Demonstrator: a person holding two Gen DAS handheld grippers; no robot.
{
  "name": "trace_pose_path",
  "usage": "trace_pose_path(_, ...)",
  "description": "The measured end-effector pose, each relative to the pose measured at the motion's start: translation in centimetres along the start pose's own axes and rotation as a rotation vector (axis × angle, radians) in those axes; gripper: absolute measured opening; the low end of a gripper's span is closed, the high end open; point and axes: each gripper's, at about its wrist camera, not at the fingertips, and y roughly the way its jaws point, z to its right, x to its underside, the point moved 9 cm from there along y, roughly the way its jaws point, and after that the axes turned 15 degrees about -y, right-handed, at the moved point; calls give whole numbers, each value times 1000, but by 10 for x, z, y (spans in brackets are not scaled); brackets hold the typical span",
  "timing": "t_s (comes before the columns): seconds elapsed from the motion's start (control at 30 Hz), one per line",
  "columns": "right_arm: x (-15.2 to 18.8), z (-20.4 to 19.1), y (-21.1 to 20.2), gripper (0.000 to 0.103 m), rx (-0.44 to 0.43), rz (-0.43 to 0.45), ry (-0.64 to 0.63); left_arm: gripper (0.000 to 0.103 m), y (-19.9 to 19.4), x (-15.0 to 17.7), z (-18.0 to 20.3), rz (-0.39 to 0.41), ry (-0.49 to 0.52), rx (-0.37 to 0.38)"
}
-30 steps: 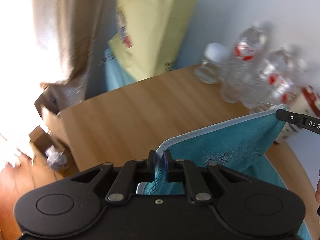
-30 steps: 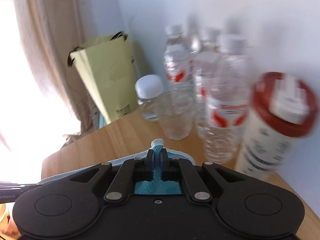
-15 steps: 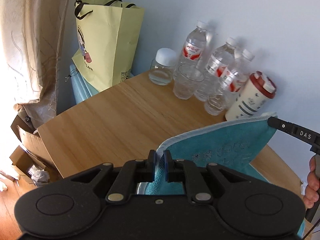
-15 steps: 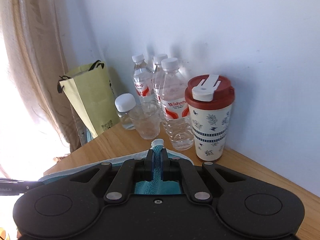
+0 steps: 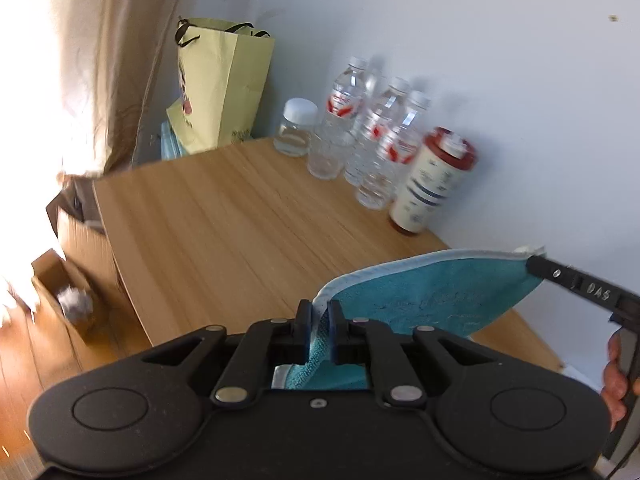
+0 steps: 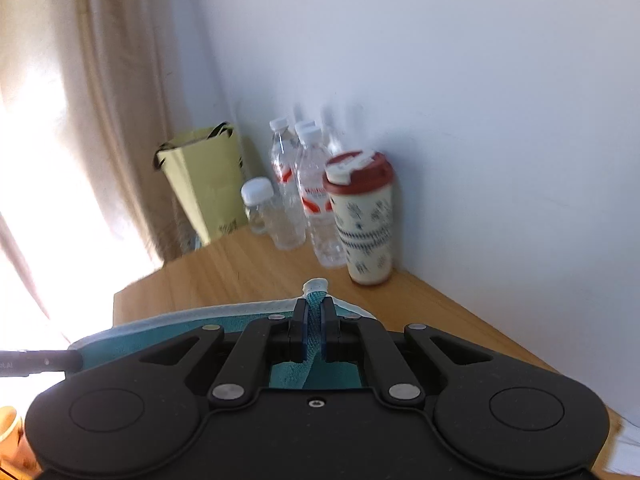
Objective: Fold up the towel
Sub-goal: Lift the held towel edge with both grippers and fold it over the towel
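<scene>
I see the towel (image 5: 432,300): teal terry w/ pale blue trim, held up above the table (image 5: 224,232), stretched between both grippers. L gripper (image 5: 319,322) jaws clamped on one corner; R gripper (image 6: 314,324) jaws clamped on the other, trim tip poking past the fingers. Containers by wall: 3 water bottles (image 5: 372,136), mostly blurred; glass (image 5: 328,156) looks empty; jar (image 5: 298,128) w/ white lid; cup (image 5: 434,180) w/ red lid shut; yellow bag (image 5: 224,88), contents hidden. L view only: cardboard boxes (image 5: 72,248) on floor, a hand (image 5: 616,376) at R edge.

left wrist: looks down over table (image 5: 224,216) | right wrist: lower, toward wall (both share bottles (image 5: 372,128))
</scene>
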Motion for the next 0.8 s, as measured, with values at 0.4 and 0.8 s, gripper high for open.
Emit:
trace_pose_path(0.4,93,54,-97,5,12,-60,12,8,-70,131,62,-3,24,42)
trace_pose_path(0.8,153,86,-140,5,66,-65,61,7,-64,231,103,-200,139,119)
